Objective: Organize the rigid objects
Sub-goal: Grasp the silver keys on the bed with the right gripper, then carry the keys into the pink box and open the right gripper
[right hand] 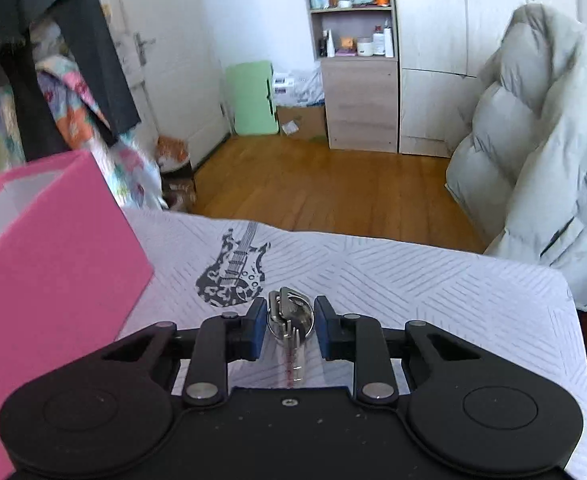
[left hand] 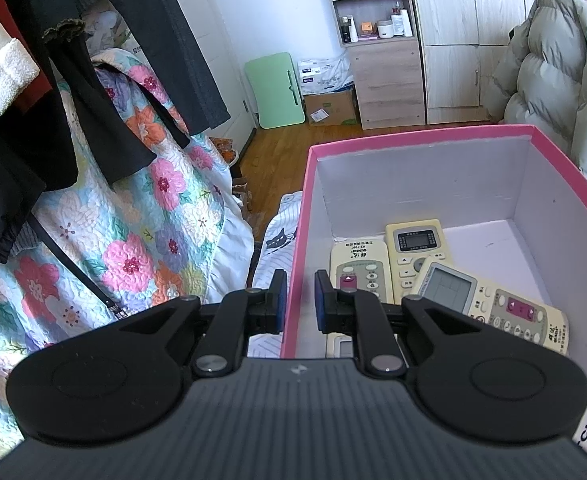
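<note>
A pink box point(left hand: 297, 240) with a white inside holds several cream remote controls point(left hand: 417, 252). My left gripper point(left hand: 298, 300) straddles the box's left wall, one finger outside and one inside, with the wall between the pads; the pads are close to the wall, and contact is not clear. In the right wrist view the box point(right hand: 53, 264) stands at the left on a white patterned cloth point(right hand: 413, 292). A bunch of silver keys point(right hand: 289, 316) lies on the cloth between the fingers of my right gripper point(right hand: 289, 330), which is open around it with gaps on both sides.
A guitar print point(right hand: 233, 272) marks the cloth just ahead of the keys. A puffy grey coat point(right hand: 541, 152) hangs at the right. Dark clothes and a floral quilt point(left hand: 133, 220) hang at the left. Wooden floor, a shelf unit point(right hand: 357, 60) and wardrobe lie beyond.
</note>
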